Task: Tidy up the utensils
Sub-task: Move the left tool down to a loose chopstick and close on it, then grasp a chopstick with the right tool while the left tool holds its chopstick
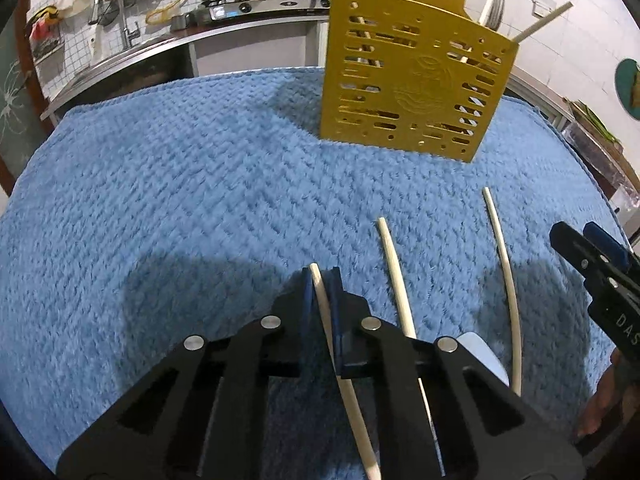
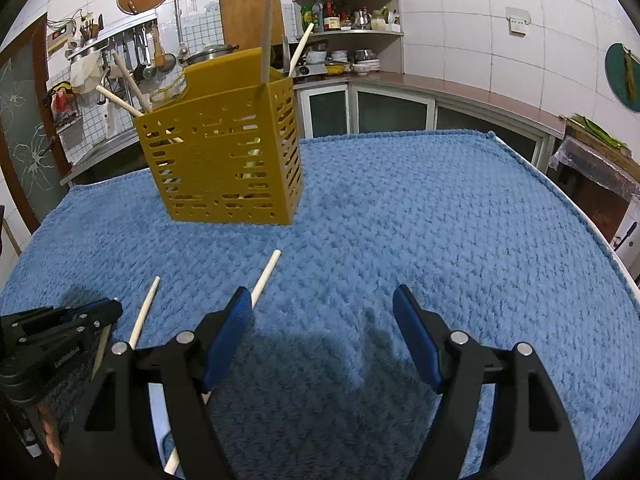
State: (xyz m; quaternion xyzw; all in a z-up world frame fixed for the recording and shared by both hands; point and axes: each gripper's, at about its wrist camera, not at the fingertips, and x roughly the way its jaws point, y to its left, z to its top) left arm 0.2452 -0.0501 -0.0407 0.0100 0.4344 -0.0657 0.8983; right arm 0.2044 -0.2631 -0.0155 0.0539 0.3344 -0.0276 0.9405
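White "DAS" letters mark the right tool.

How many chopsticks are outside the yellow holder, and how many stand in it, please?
chopsticks outside the yellow holder: 3
chopsticks standing in it: 4
Total: 7

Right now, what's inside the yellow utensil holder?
Several pale chopsticks stand in the yellow holder, tops leaning out. Their lower ends show only in glimpses through the slots.
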